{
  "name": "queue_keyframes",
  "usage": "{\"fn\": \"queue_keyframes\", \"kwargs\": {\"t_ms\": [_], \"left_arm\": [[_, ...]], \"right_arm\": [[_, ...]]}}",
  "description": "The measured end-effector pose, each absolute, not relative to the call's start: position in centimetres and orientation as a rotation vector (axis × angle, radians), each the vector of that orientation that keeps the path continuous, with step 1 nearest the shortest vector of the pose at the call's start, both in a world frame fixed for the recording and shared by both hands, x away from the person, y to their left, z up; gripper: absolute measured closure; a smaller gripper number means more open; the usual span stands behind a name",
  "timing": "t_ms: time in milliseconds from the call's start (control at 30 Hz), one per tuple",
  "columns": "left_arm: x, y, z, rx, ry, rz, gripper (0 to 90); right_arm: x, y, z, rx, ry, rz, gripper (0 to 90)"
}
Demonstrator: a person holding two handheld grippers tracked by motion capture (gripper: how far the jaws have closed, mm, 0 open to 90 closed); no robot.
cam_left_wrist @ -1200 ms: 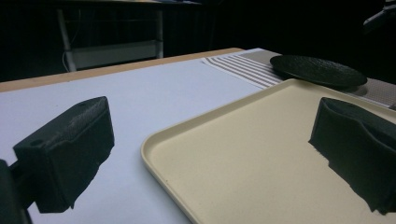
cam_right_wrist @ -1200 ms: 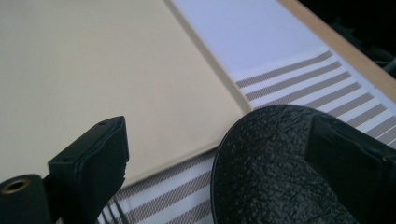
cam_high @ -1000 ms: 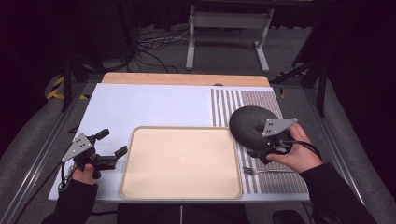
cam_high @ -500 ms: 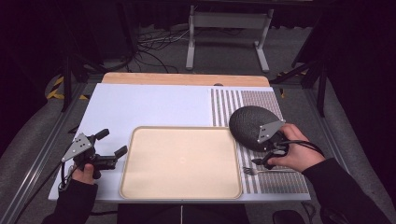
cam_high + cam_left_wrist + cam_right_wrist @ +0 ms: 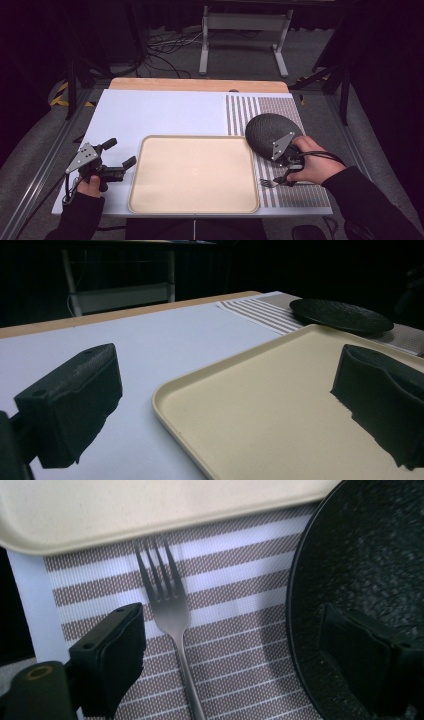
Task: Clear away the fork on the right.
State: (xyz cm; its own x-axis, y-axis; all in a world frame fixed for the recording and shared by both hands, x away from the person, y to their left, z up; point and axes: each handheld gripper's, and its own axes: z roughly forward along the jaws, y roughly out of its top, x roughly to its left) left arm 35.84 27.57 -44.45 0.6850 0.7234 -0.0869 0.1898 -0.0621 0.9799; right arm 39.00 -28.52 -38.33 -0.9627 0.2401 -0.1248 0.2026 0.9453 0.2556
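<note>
White bench [image 5: 160, 112] with beige tray [image 5: 195, 172]. Left gripper [image 5: 225, 405] beside tray, jaws spread. Right gripper [image 5: 230, 655] over fork [image 5: 167, 615] beside black plate [image 5: 370, 565], jaws spread.

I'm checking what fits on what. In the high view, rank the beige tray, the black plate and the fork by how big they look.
1. Beige tray, clearly the largest.
2. Black plate, much smaller; the right gripper covers part of its near edge.
3. Fork, smallest, thin and partly hidden under the hand.
</note>
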Motion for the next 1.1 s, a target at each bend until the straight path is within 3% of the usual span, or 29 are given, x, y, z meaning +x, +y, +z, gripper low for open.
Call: {"fn": "queue_keyframes", "kwargs": {"t_ms": [633, 800, 867, 933, 1100], "left_arm": [[35.8, 27.6, -44.4, 1.61, 0.763, 0.516, 0.4], [35.8, 27.6, -44.5, 1.611, 0.763, 0.516, 0.4], [35.8, 27.6, -44.5, 1.611, 0.763, 0.517, 0.4], [35.9, 27.6, -44.5, 1.611, 0.763, 0.516, 0.4], [35.8, 27.6, -44.5, 1.611, 0.764, 0.516, 0.4]], "right_arm": [[38.8, -28.5, -39.6, 0.263, 3.071, 0.108, 22.4], [38.7, -28.6, -40.1, 0.223, 3.112, 0.04, 29.5], [38.7, -28.6, -40.2, 0.215, 3.116, 0.03, 33.8], [38.7, -28.7, -40.2, 0.207, 3.134, -0.022, 45.9], [38.8, -28.7, -40.4, 0.117, 3.141, -0.134, 61.8]]}}
